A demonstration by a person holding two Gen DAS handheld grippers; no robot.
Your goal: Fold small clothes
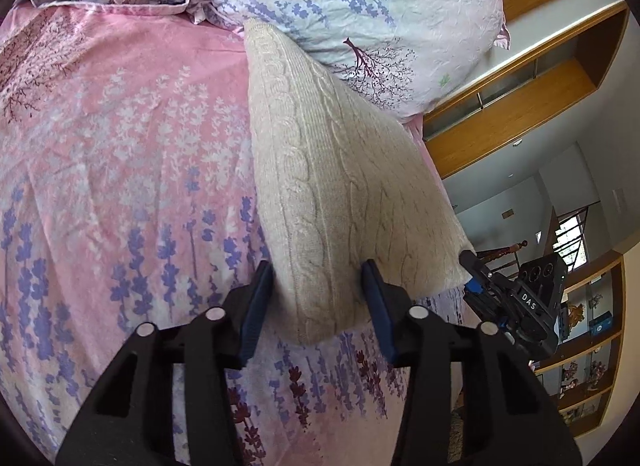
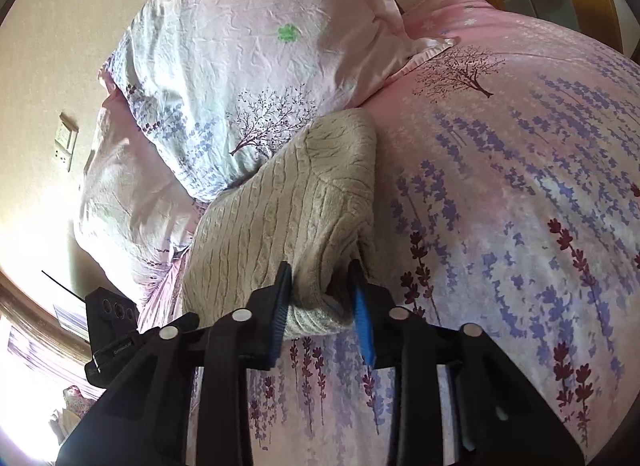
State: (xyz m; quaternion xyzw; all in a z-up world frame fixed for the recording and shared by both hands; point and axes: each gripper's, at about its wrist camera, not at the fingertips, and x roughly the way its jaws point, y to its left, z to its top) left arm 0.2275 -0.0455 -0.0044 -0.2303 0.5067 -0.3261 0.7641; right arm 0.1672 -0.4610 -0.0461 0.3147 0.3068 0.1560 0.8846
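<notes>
Beige cable-knit sweater (image 1: 340,185) lifted off the pink bed (image 1: 120,145)!
Left tongs (image 1: 318,298) and right tongs (image 2: 320,290) each pinch a near corner.

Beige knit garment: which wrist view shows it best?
Left wrist: the beige knit garment shows full length, cable pattern clear, from the pillow to the left gripper. Right wrist shows it foreshortened and bunched at the right gripper.

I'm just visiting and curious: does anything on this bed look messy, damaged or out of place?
Nothing looks damaged or spilled. The beige cable-knit garment is lifted off the pink floral bedsheet, pinched by the left claw and right claw; its far end leans against the crinkled floral pillow.
</notes>
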